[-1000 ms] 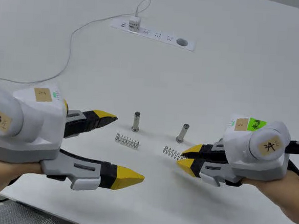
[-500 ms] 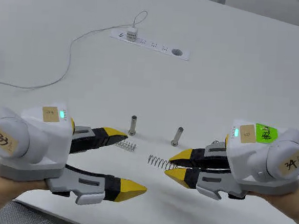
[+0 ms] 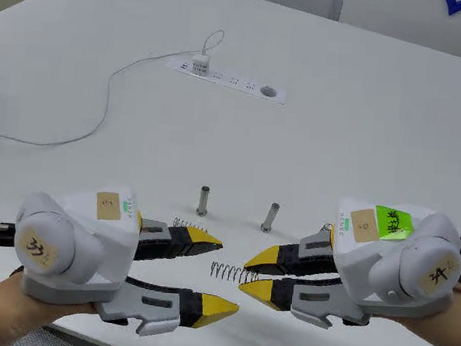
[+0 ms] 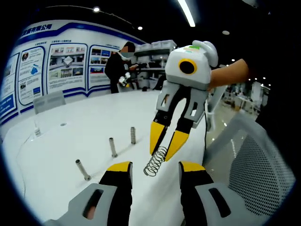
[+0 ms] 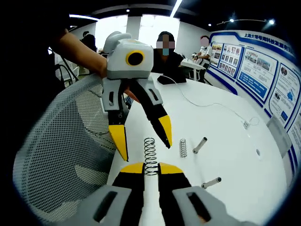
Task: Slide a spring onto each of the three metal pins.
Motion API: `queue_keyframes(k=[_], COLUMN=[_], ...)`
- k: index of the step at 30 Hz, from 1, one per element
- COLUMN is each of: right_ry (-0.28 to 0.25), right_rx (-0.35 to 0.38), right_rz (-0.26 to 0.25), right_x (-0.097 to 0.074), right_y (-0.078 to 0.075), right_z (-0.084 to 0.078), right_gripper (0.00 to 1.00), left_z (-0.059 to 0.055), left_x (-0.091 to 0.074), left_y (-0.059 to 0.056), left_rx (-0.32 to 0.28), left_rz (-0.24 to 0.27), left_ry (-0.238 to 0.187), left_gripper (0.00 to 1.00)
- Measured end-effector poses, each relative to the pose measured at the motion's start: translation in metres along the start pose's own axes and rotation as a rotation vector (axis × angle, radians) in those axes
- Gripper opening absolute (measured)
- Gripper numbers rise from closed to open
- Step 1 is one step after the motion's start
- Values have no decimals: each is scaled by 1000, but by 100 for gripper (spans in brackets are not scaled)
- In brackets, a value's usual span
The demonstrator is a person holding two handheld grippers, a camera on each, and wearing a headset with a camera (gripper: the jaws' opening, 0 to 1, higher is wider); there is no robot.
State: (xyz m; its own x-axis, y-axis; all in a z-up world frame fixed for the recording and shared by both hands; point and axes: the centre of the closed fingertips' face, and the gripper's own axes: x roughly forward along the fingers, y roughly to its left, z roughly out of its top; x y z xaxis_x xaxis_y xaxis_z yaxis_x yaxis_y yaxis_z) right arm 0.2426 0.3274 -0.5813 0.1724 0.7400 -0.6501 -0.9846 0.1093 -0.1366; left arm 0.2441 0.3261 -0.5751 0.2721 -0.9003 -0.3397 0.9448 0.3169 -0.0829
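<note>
1. Firstly, at the left of the head view, the left gripper (image 3: pixel 220 274) hovers low over the white table (image 3: pixel 360 134). Its jaws are spread wide with nothing between them.
2. Just behind its upper jaw, a loose spring (image 3: pixel 183 223) lies flat on the table, partly hidden by the gripper.
3. Beyond that, the left pin (image 3: pixel 203 200) and the right pin (image 3: pixel 270 217) stand upright and bare, a little apart. The left gripper view shows a row of three pins (image 4: pixel 113 147), all upright and none carrying a spring.
4. Between the two sets of yellow tips, the held spring (image 4: pixel 155 162) sticks out roughly level. Its free end reaches toward the left gripper.
5. At the right, the right gripper (image 3: pixel 247 274) is clenched on one end of that spring, its jaws nearly closed.
6. The step in hand appears to be carrying this spring to a pin.
   - To do it well, the right gripper likely needs to turn the spring upright, so its open end sits squarely over a pin top before it goes down.
   - Gripped at one end only, the coil may sway or bend.
   - A slow approach would help, and the open left gripper could steady the free end or the pin.
   - Letting go too early risks the spring tipping off.
</note>
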Motion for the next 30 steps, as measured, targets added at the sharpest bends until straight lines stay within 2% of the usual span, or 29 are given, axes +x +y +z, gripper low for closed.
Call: queue_keyframes(k=[5, 12, 19, 21, 23, 25, 30], right_ry=[-5, 2, 4, 4, 7, 9, -24], right_rx=[-20, -33, -36, -38, -44, -51, -22], right_rz=[16, 25, 28, 27, 23, 29, 17], right_x=[-2, 0, 0, 0, -1, -3, -5], right_y=[1, 2, 2, 1, 0, 0, -2], right_z=[4, 3, 2, 2, 2, 1, 3], right_gripper=[11, 11, 11, 11, 11, 11, 12], left_z=[-4, -2, -4, -4, -3, -3, 1], left_x=[1, 2, 3, 4, 4, 5, 4], left_y=[2, 2, 1, 1, 0, -4, -3], left_rx=[8, 11, 23, 44, 110, 123, 139], left_rz=[-11, -22, -31, -28, -32, -55, -60], left_ry=[25, 22, 46, 61, 70, 74, 66], left_gripper=[30, 16, 14, 13, 12, 11, 10])
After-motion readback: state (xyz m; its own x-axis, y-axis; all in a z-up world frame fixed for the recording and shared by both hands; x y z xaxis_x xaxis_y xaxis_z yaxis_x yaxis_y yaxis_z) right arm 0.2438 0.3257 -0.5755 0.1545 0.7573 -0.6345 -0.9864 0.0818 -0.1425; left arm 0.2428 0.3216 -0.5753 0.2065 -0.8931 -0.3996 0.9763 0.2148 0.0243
